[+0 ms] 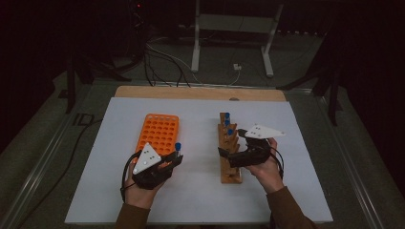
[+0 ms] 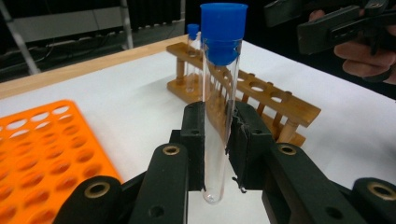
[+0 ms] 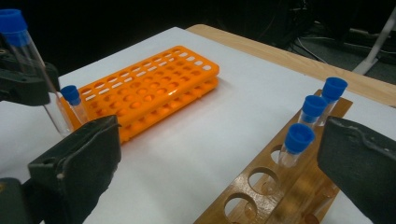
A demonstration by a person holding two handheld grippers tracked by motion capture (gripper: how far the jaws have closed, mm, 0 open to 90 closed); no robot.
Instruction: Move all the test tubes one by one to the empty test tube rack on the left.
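The left gripper [image 2: 217, 149] has its jaws clamped on a clear test tube [image 2: 219, 107] with a blue cap: the glass stands nearly upright between the two pads, gripped on its lower half, its rounded base just below them and the cap well above. In the high view this tube is held just beside the near right corner of the orange rack [image 1: 159, 131]. The right gripper [image 3: 219, 154] stands wide open with nothing between its jaws, over the wooden rack [image 3: 275, 186], whose three capped tubes [image 3: 312, 112] lie beyond the jaws.
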